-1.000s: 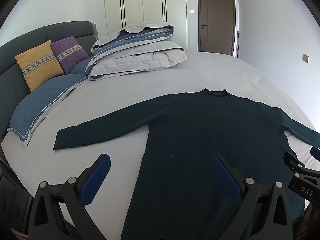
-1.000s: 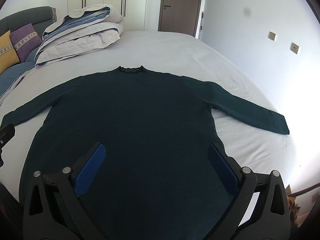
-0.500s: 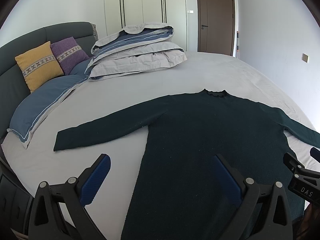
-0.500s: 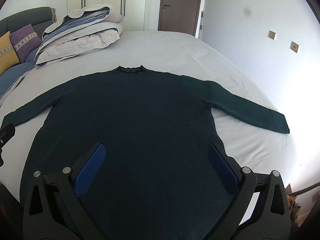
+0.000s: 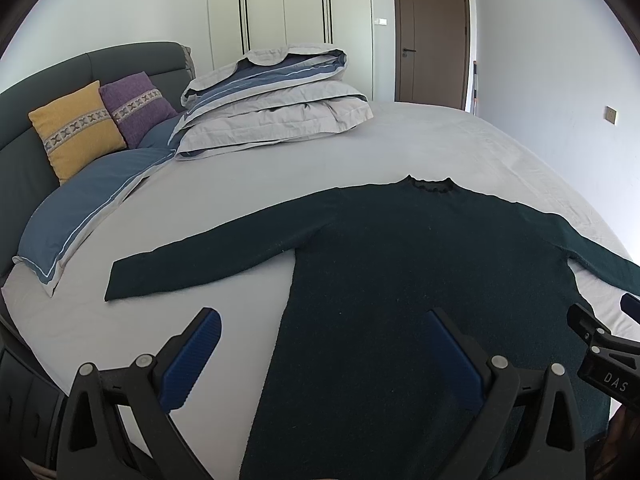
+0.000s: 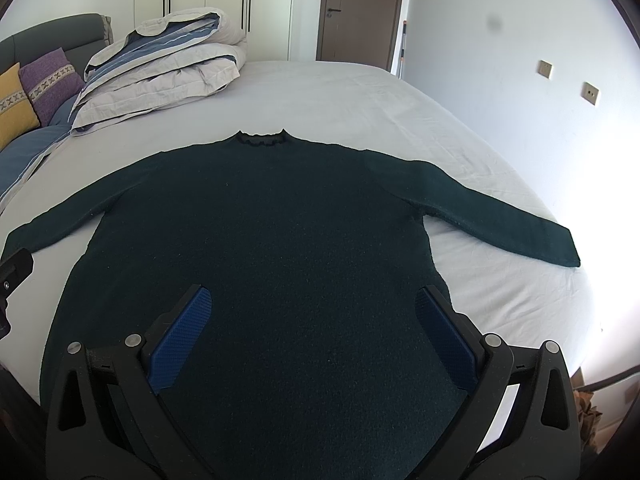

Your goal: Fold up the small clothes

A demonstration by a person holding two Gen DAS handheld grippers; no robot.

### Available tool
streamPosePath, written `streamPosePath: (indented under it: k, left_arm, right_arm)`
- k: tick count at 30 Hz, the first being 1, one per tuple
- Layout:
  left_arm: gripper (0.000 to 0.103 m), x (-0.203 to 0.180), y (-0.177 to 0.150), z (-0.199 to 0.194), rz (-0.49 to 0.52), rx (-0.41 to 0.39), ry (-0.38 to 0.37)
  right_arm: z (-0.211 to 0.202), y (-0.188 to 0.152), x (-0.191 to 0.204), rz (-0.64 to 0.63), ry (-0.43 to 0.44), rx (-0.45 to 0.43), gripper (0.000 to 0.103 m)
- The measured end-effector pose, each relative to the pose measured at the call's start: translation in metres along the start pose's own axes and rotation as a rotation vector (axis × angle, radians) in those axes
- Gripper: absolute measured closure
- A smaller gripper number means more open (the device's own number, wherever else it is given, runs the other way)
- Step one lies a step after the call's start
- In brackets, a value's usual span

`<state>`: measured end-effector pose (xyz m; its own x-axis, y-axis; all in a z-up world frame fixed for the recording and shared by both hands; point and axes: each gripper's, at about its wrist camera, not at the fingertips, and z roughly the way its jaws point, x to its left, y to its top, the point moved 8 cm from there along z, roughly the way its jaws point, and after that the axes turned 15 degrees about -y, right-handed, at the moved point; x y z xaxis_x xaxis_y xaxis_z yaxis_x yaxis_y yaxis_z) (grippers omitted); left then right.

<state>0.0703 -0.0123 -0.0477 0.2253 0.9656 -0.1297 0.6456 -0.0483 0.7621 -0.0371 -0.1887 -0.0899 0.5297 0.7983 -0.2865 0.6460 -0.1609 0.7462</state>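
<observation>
A dark sweater (image 6: 256,248) lies flat on the bed (image 6: 360,96), sleeves spread; both hand-held grippers, left (image 5: 324,344) and right (image 6: 312,320), hover wide open, empty.

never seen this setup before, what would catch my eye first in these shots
A dark green sweater lies flat on the grey bed, collar away from the cameras and both sleeves spread wide. The left gripper and right gripper hang open over its near hem. Behind it, a folded duvet is piled beside yellow and purple cushions.

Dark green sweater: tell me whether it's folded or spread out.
Spread out. The dark green sweater lies flat on the bed, both sleeves stretched sideways, collar at the far end, no fold visible.
</observation>
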Motion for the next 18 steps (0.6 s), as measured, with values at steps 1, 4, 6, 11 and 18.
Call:
streamPosePath:
  k: [1, 4, 6, 11, 18]
  left_arm:
    - [0.000, 0.0000, 0.0001, 0.0002, -0.001, 0.000, -0.001]
    - [0.000, 0.0009, -0.0025, 0.0004, -0.001, 0.001, -0.002]
    - [0.000, 0.0010, -0.0024, 0.0006, -0.001, 0.000, -0.002]
    - [0.000, 0.0014, -0.0055, 0.0021, -0.005, 0.002, -0.002]
    - [0.000, 0.0022, -0.0095, 0.0020, -0.008, 0.001, -0.004]
  right_arm:
    - [-0.0012, -0.0006, 0.0003, 0.000, 0.000, 0.000, 0.000]
    - [-0.0010, -0.0010, 0.0010, -0.001, -0.002, 0.002, 0.000]
    - [-0.0015, -0.0012, 0.0016, -0.001, 0.000, 0.003, 0.000]
    - [-0.0013, -0.0003, 0.0030, -0.003, 0.000, 0.005, 0.000]
    - [-0.0011, 0.0001, 0.0046, -0.006, 0.001, 0.008, 0.000]
